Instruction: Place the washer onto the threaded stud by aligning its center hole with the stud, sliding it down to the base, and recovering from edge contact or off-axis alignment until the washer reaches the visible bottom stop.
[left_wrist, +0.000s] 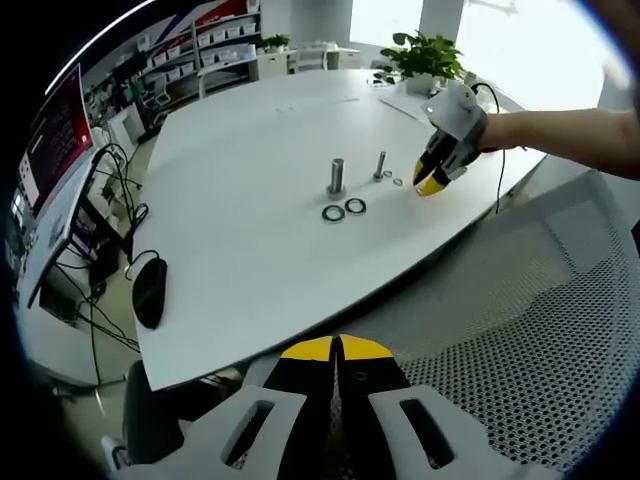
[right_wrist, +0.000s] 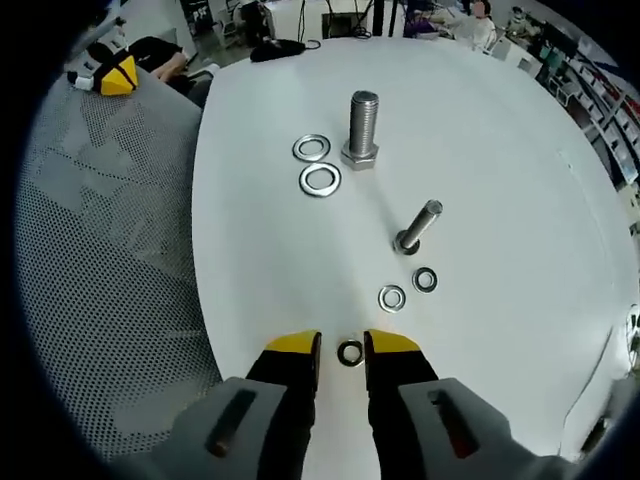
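Observation:
In the right gripper view a small washer (right_wrist: 350, 353) lies flat on the white table (right_wrist: 500, 150), between the yellow tips of my right gripper (right_wrist: 343, 347). The jaws stand slightly apart on either side of it, open, with a gap to each tip. Two more small washers (right_wrist: 392, 297) (right_wrist: 425, 280) lie just beyond, near a thin threaded stud (right_wrist: 418, 227) standing on its head. In the left gripper view my left gripper (left_wrist: 336, 350) is shut on nothing, held off the table over a mesh chair. The right gripper (left_wrist: 435, 180) is low beside the thin stud (left_wrist: 381, 165).
A thick bolt (right_wrist: 363, 125) stands upright farther on, with two large washers (right_wrist: 312, 148) (right_wrist: 320, 180) beside it. A black mouse (left_wrist: 149, 290) lies near the table's left edge. A potted plant (left_wrist: 425, 55) sits at the far end. A white mesh chair (left_wrist: 520, 330) lies along the near edge.

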